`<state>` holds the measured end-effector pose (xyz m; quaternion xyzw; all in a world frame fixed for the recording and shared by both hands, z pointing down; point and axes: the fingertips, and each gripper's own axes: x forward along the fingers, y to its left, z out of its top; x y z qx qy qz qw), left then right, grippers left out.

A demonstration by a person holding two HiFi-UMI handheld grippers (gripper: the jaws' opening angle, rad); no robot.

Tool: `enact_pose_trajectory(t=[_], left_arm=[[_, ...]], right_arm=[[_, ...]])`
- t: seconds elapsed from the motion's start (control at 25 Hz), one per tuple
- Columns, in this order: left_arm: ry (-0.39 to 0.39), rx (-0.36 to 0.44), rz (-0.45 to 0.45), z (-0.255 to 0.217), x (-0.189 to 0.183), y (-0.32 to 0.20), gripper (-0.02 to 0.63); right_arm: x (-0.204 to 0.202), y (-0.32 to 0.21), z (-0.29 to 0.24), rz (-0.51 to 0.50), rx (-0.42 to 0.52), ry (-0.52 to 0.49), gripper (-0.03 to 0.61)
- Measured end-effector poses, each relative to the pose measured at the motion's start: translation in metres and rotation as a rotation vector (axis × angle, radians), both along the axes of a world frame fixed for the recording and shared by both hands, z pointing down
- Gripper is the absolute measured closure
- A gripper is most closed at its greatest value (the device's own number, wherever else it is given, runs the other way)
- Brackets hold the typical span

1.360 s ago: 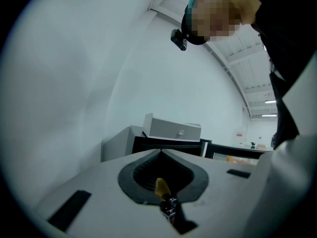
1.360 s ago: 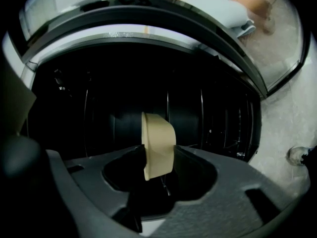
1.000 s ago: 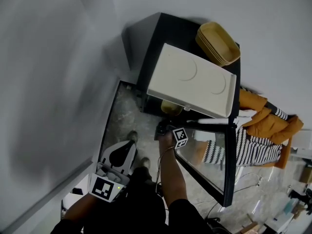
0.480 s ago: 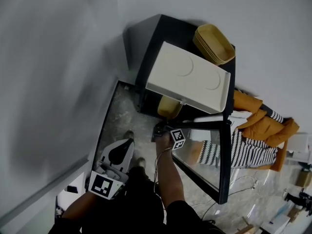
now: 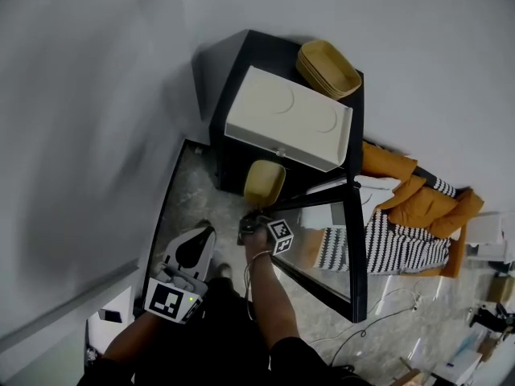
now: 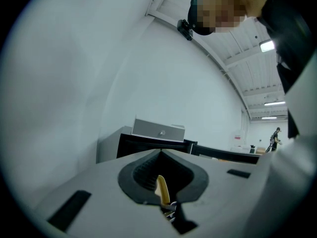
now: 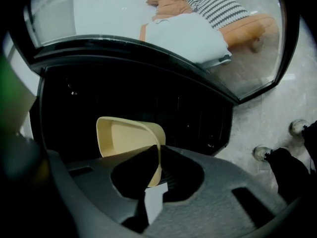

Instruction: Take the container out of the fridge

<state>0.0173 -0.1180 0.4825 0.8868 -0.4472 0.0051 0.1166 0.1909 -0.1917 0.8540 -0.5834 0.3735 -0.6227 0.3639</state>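
Observation:
A tan plastic container hangs in front of the black fridge, just below the white box on top. My right gripper is shut on its near rim. In the right gripper view the container shows its open inside, tilted, with the right gripper pinching the rim's edge against the dark fridge interior. My left gripper hangs low at the left, away from the fridge. In the left gripper view the left gripper has its jaws together with nothing held.
The glass fridge door stands open to the right of my right arm. A white box and stacked tan trays sit on the fridge. Orange and striped clothing lies on the floor beyond. A grey wall is on the left.
The container has come further out from under the white box, drawn back with my right gripper. My left gripper has shifted slightly.

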Motion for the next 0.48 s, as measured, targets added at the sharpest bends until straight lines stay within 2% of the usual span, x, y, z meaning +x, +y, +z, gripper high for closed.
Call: enact_pose_trajectory(t=[0.48], left_arm=[[-0.026, -0.004, -0.063, -0.008, 0.004, 0.066, 0.611]], right_arm=[[-0.006, 0.069, -0.023, -0.066, -0.003, -0.011, 0.566]])
